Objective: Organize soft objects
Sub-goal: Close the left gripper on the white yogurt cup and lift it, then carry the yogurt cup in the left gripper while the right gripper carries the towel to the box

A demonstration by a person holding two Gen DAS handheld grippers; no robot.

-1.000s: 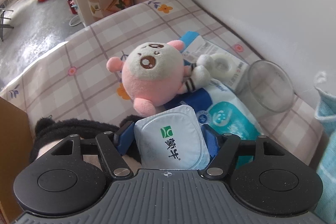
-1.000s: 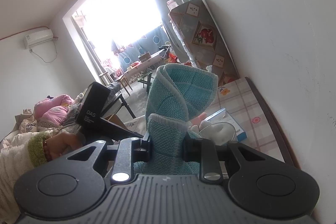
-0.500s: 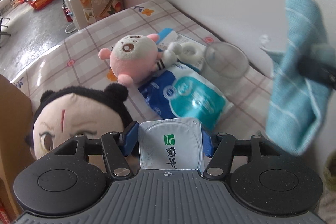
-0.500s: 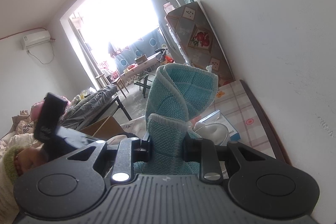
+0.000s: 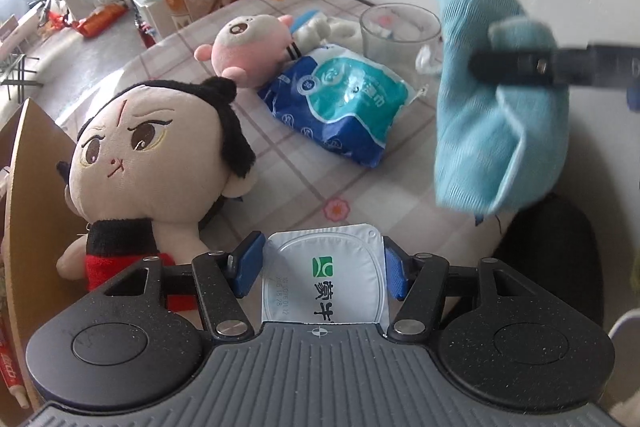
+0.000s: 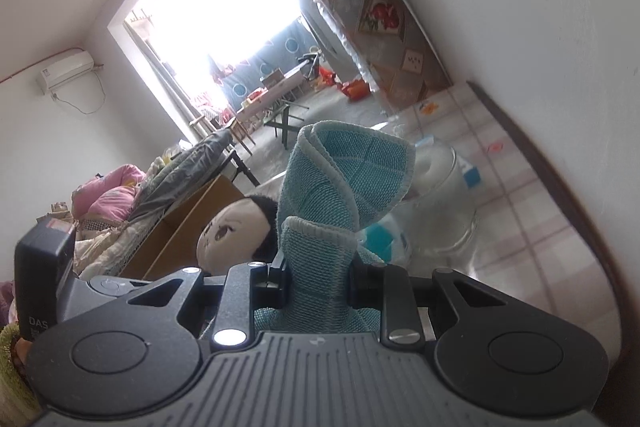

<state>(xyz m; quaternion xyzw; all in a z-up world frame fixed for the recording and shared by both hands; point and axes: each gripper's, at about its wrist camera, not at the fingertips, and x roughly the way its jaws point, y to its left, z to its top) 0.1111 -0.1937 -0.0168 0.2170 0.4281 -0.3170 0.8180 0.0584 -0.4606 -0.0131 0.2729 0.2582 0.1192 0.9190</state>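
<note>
My left gripper [image 5: 320, 263] is shut on a white yogurt cup [image 5: 326, 283] with a green logo, held above the checked table [image 5: 320, 183]. My right gripper [image 6: 318, 273] is shut on a folded teal cloth [image 6: 340, 187], which also hangs at the right of the left wrist view [image 5: 496, 115]. On the table lie a black-haired doll [image 5: 152, 155], a pink plush [image 5: 248, 43] and a blue tissue pack [image 5: 344, 103]. The doll also shows in the right wrist view [image 6: 236, 231].
A clear glass cup [image 5: 396, 31] stands near the wall behind the tissue pack. A cardboard box [image 5: 28, 163] stands at the table's left edge. A dark round object [image 5: 552, 259] sits at the right, under the cloth. The white wall runs along the table's far side.
My left gripper has pulled back with the yogurt cup, so the doll came into full view. My right gripper has swung the teal cloth down over the table's right side.
</note>
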